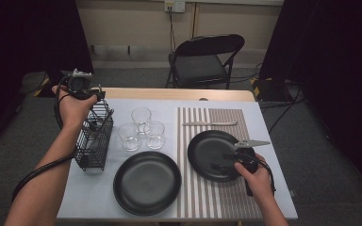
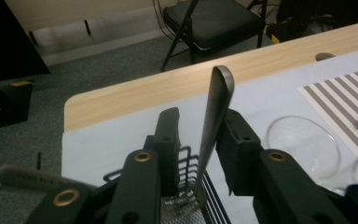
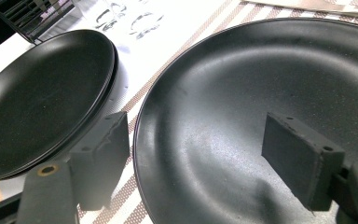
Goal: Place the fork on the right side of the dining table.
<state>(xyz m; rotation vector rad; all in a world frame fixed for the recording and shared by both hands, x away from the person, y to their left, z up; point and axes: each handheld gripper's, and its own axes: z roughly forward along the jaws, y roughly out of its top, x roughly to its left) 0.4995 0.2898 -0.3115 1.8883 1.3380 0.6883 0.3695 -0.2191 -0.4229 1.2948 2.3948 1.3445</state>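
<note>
My left gripper [image 1: 93, 101] points down over a black wire cutlery basket [image 1: 94, 141] at the table's left. In the left gripper view a steel cutlery handle [image 2: 219, 88] stands upright in the basket [image 2: 212, 191] between the jaws of this gripper [image 2: 201, 116]. It leans by the right pad, with a gap to the left pad, so the gripper is open. My right gripper [image 1: 220, 160] is wide open at the near edge of a black plate [image 1: 207, 146] on the striped placemat [image 1: 202, 197]. Its jaws [image 3: 198, 126] straddle that plate's rim [image 3: 142, 121].
A second black plate [image 1: 147, 182] lies left of the mat, its edge close to the first [image 3: 42, 93]. Three glasses [image 1: 141, 115] stand beside the basket. A knife [image 1: 209, 123] lies across the mat's far end. Another handle [image 2: 23, 177] sticks out of the basket. A folding chair [image 1: 207, 56] stands behind the table.
</note>
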